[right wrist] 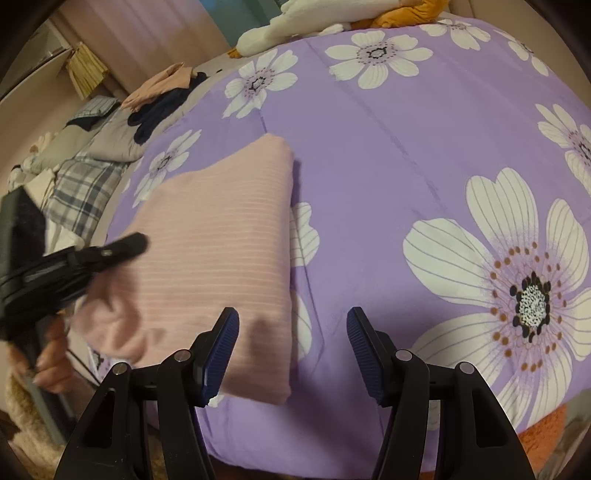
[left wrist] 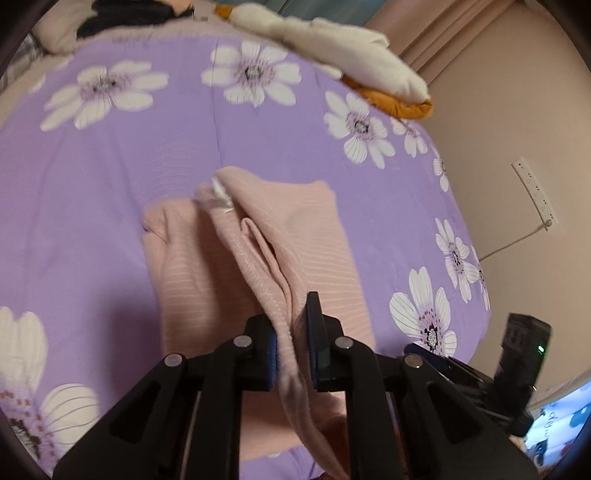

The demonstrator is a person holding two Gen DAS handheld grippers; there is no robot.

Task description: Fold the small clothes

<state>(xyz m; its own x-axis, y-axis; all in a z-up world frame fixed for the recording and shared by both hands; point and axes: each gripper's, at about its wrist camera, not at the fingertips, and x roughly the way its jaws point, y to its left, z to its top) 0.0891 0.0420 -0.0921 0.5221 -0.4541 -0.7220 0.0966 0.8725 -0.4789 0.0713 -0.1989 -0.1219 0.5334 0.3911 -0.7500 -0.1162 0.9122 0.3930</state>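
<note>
The pink striped garment (left wrist: 207,258) lies near the middle of the bed, on a purple quilt (left wrist: 110,184) printed with white flowers. In the left wrist view the left hand-held gripper (left wrist: 293,354) is clamped on a bunched fold of this garment, the cloth squeezed between its two blue-padded fingers and trailing away toward 12 o'clock. A small white label (left wrist: 221,195) shows at the garment's far end, at about 11 o'clock from the grip.

In the right wrist view the right hand-held gripper (right wrist: 293,354) has its fingers wide apart with nothing between them; its left finger (right wrist: 221,354) overlaps the near edge of the garment (right wrist: 221,236), while the other finger hangs over bare quilt (right wrist: 388,147). The left hand-held gripper (right wrist: 122,247) appears at 9 o'clock, blurred, at the garment's left edge.

At the far edge of the bed, toward 12 o'clock, rests a white and orange plush toy (right wrist: 332,14). A heap of other clothes (right wrist: 162,96) sits at about 10 o'clock.
</note>
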